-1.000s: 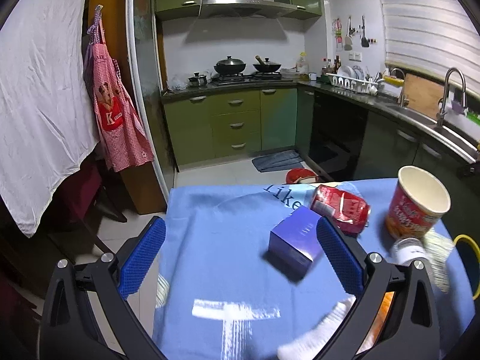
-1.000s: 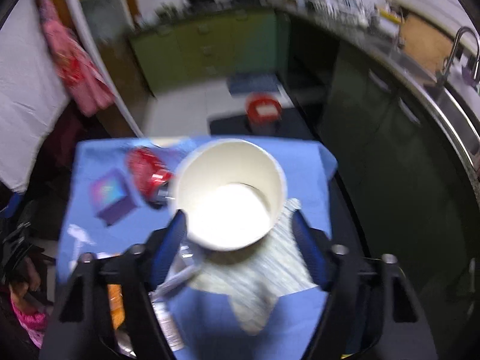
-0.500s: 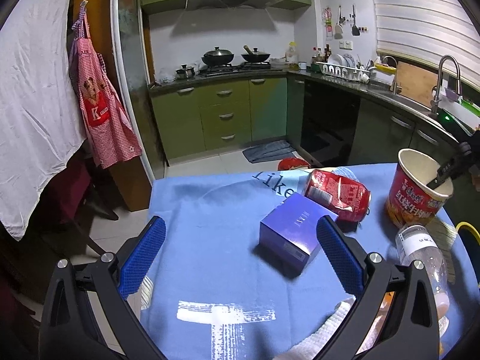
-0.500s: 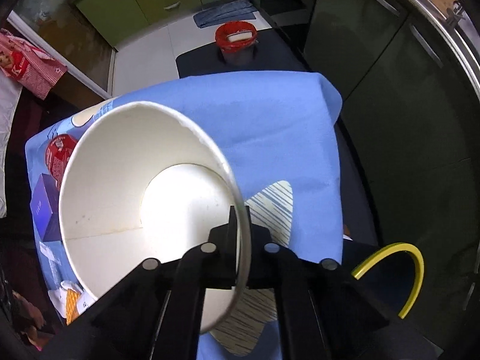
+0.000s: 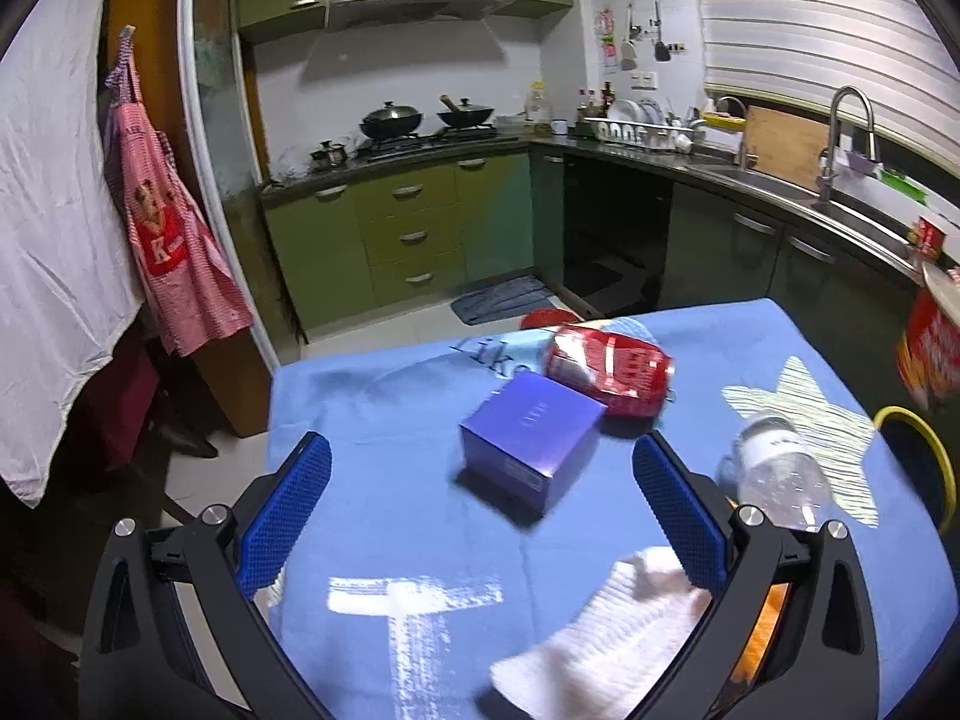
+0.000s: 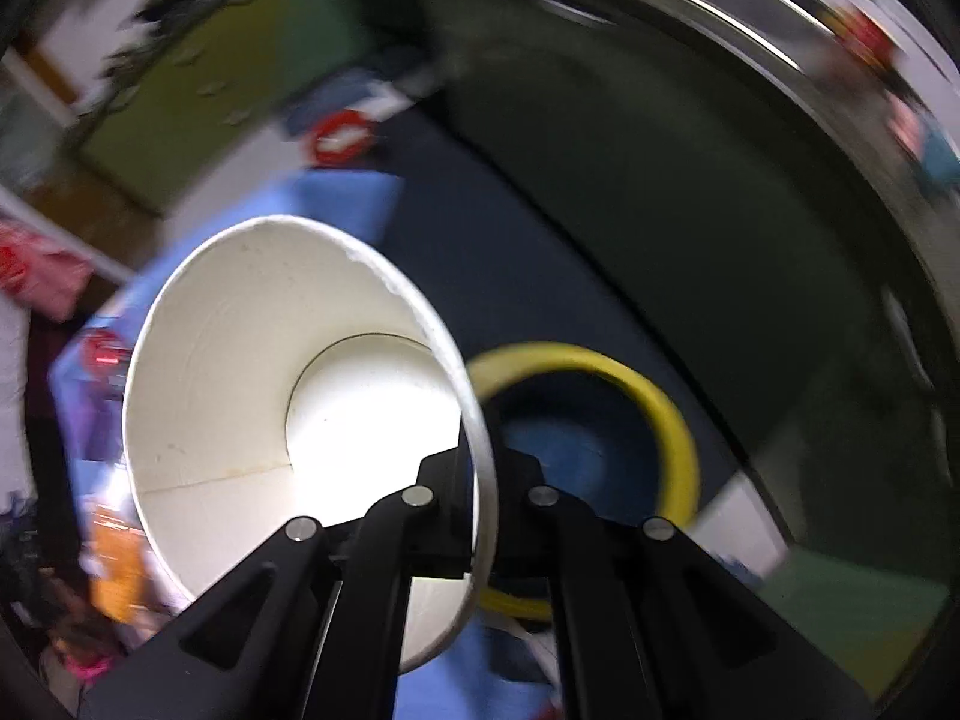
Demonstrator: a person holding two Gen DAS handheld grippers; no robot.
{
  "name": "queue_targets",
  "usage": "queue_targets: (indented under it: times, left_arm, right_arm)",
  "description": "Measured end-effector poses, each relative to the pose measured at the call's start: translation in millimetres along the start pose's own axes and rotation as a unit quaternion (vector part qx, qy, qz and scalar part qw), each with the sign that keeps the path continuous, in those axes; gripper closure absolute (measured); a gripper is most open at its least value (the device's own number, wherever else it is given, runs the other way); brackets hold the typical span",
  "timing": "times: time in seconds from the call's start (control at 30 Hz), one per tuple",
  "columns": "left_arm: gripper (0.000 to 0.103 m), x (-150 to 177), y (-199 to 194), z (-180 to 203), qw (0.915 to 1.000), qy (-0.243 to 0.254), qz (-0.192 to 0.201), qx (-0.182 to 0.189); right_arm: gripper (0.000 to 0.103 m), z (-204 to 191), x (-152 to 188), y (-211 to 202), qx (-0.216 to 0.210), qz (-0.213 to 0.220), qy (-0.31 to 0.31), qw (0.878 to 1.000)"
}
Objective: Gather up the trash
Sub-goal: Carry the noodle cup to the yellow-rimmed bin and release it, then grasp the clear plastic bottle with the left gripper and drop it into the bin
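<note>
My right gripper (image 6: 477, 480) is shut on the rim of a paper noodle cup (image 6: 288, 396), white inside and red outside; the cup also shows at the right edge of the left wrist view (image 5: 927, 354), lifted off the table. It hangs beside a yellow-rimmed bin (image 6: 666, 414), which also shows in the left wrist view (image 5: 924, 438). My left gripper (image 5: 480, 507) is open and empty above the blue tablecloth (image 5: 384, 420). Ahead of it lie a purple box (image 5: 531, 441), a crushed red can (image 5: 609, 369), a clear plastic bottle (image 5: 774, 468) and a white crumpled tissue (image 5: 606, 630).
An orange wrapper (image 5: 762, 630) lies behind my left gripper's right finger. A red-lidded container (image 5: 543, 319) stands on the floor beyond the table. Green cabinets (image 5: 408, 228) and a sink counter (image 5: 840, 204) ring the room. A pink apron (image 5: 168, 240) hangs at left.
My right gripper has lifted the noodle cup off the table and swung it right, over towards the yellow-rimmed bin. My left gripper stays open and has shifted a little.
</note>
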State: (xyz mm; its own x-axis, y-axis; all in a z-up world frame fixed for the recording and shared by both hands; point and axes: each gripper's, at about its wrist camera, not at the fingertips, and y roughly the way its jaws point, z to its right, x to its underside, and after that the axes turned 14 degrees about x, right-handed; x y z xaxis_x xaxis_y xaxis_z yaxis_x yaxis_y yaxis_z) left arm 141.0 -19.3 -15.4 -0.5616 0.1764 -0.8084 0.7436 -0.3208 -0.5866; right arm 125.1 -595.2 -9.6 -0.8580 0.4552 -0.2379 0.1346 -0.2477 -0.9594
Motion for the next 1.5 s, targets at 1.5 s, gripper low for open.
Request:
queue_targets:
  times: [1.5]
  left_arm:
    - [0.005, -31.2, 184.1, 179.0, 0.8742, 0.08, -0.465, 0.114]
  right_arm:
    - [0.07, 55.9, 112.9, 85.5, 0.044, 0.035, 0.001, 0.998]
